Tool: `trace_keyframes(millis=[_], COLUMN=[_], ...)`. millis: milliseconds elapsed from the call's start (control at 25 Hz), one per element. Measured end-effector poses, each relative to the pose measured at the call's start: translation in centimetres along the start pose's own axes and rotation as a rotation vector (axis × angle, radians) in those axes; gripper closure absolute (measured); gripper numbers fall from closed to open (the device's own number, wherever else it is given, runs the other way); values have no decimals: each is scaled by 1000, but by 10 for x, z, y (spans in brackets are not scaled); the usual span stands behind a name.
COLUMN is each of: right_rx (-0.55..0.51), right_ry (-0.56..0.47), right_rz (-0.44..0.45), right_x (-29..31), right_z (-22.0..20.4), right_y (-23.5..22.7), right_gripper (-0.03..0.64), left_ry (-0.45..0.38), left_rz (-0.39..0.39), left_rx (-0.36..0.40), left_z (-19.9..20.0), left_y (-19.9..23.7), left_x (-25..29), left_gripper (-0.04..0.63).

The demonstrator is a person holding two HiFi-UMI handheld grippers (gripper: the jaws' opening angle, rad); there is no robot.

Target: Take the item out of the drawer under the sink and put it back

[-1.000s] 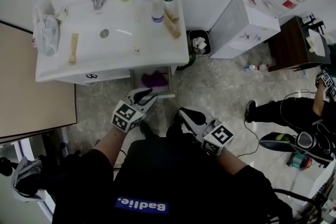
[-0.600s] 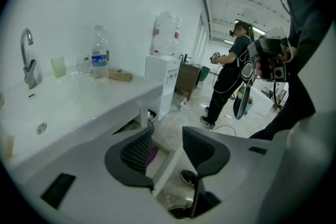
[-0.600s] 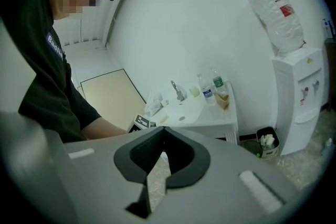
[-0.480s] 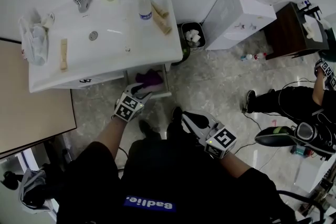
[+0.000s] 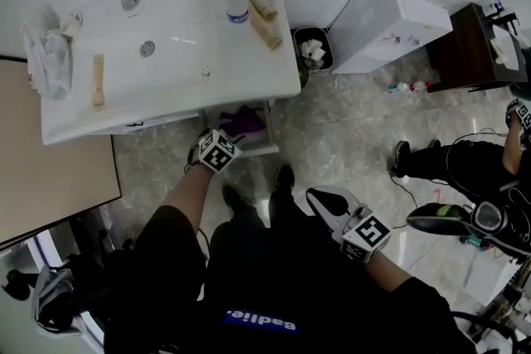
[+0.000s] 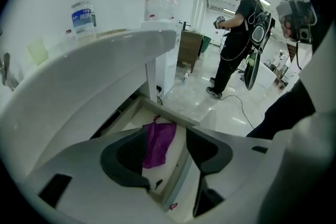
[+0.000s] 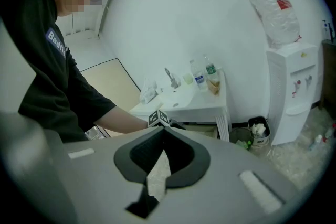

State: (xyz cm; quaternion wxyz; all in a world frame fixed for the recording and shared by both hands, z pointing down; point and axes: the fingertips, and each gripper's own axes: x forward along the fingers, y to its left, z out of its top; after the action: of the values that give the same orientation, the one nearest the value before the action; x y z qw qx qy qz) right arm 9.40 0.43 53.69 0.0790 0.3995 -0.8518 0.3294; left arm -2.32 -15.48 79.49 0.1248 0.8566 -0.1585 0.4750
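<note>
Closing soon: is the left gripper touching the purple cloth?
Apart. In its own view, the left gripper hangs above the purple cloth, jaws just opened wider, empty.

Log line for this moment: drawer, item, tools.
drawer: open | purple cloth: lying inside | left tool: open, jaws just opening, over cloth, nothing gripped | right tool: shut, empty

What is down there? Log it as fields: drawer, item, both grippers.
drawer: open, under the sink
item: purple cloth, lying in the drawer, not gripped
left gripper: aimed down at the cloth, jaws apart and just been opening, holding nothing
right gripper: back from the sink, jaws together, empty
</note>
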Motion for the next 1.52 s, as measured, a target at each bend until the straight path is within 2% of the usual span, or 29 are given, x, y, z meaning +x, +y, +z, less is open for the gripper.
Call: trace_keyframes(millis=[200,440,640,840,1240,1280,1400,1520], right_rx=[-5,-11,-9,-25,-66,-67,-71,-65], right_ry=[45,62,126,135,79,76,73,68], right_rz=[-10,-45,-58,-57,13,18,21,16], right_x=[8,6,3,9,35,36,36,32], right_z=[-13,-19,-39,-38,-9,-7,-6,-5], right_y=[-11,-20,-29,-37,-31,-30,-28,-26], right_gripper=[615,615,615,615,615,615,615,615], left_ry=[62,156,232,266,346,349,357,372], left_rz=[-11,3,8,6,18,18,19,16], left_rx=[20,92,147,184,258,262,282,303], left_z=[-11,-37,-55,-62,-78,-78,-76,-73], left_y=[10,17,27,31,37,37,38,39], left_x=[35,69,95,117,140,140,137,130], left_gripper=[374,373,373,373,376,379,459,483])
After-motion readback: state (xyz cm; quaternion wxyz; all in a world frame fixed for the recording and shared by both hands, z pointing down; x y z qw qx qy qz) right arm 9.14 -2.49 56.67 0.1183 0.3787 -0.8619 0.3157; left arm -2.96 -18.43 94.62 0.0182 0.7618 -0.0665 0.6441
